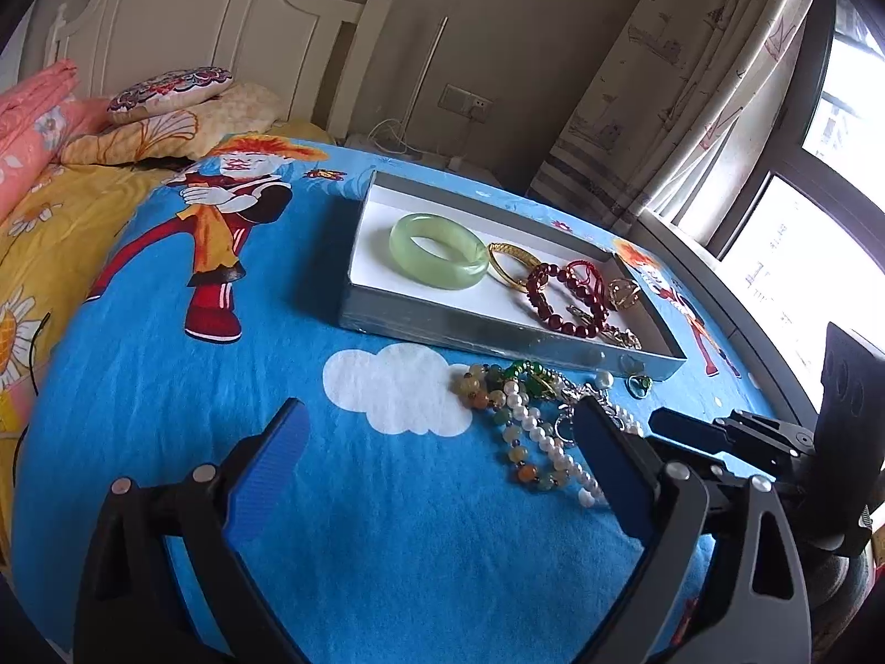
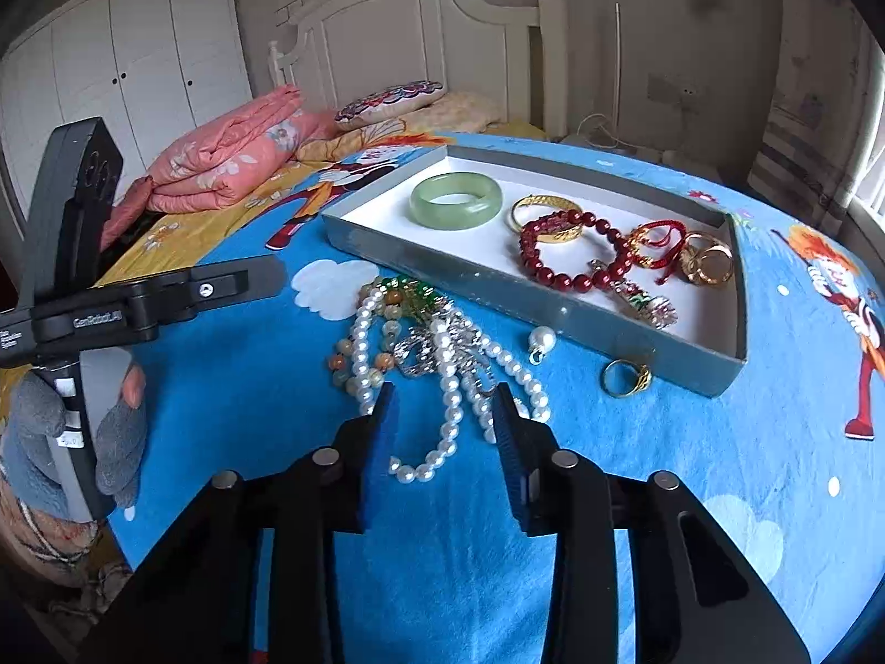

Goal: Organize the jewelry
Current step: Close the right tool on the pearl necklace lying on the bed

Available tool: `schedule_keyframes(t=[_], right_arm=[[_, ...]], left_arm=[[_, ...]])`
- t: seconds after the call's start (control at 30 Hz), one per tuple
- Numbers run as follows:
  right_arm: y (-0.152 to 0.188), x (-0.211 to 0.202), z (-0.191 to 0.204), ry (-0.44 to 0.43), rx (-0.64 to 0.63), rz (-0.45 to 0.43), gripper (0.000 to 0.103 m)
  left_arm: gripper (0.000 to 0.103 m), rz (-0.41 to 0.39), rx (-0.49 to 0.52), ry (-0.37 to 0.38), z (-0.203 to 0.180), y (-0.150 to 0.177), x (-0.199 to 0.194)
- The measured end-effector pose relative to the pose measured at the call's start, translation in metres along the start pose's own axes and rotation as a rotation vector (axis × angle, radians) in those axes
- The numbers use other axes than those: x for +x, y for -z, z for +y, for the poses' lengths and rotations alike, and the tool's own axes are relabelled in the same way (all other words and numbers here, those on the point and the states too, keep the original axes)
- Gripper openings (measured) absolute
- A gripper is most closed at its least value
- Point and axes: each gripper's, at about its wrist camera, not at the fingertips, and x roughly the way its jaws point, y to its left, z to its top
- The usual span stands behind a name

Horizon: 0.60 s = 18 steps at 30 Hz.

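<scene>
While left tool point(image 1: 437, 415) gapes wide, empty — right tool point(image 2: 445, 404) half-open, straddling pearl strand point(image 2: 451, 415), seemingly ungripped.

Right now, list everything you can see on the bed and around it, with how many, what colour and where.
jade bangle: one, pale green, in the tray, far end
gold bangle: one, in the tray beside the jade bangle
bead bracelet: one, dark red, mid tray
red cord bracelet: one, in the tray
gold rings: a few, tray corner
tray: one, grey with a white floor, on the blue blanket
pearl strands: tangled, white, on the blanket before the tray
loose pearl: one, near the tray wall
gold ring: one, on the blanket
folded quilt: pink, by the headboard
left gripper: fingers open
right gripper: fingers open over the pearls
</scene>
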Motion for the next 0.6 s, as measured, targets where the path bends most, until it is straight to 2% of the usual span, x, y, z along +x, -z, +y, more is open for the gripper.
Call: schedule_keyframes(t=[0.07, 0.33, 0.47, 0.6], right_arm=[[-0.001, 0.003, -0.001, 0.050, -0.029, 0.017, 0.031], [0.007, 0.015, 0.023, 0.090, -0.202, 0.088, 0.031], [0.004, 0.012, 0.039, -0.002, -0.233, 0.058, 0.031], [0.002, 0.017, 0.056, -0.058, -0.266, 0.078, 0.031]], left_arm=[[0.096, -0.009, -0.006, 0.008, 0.001, 0.000, -0.002], [0.098, -0.045, -0.027, 0.033, 0.006, 0.001, -0.009], [0.099, -0.055, -0.035, 0.044, 0.007, 0.001, -0.012], [0.099, -0.061, -0.037, 0.047, 0.008, 0.001, -0.013]])
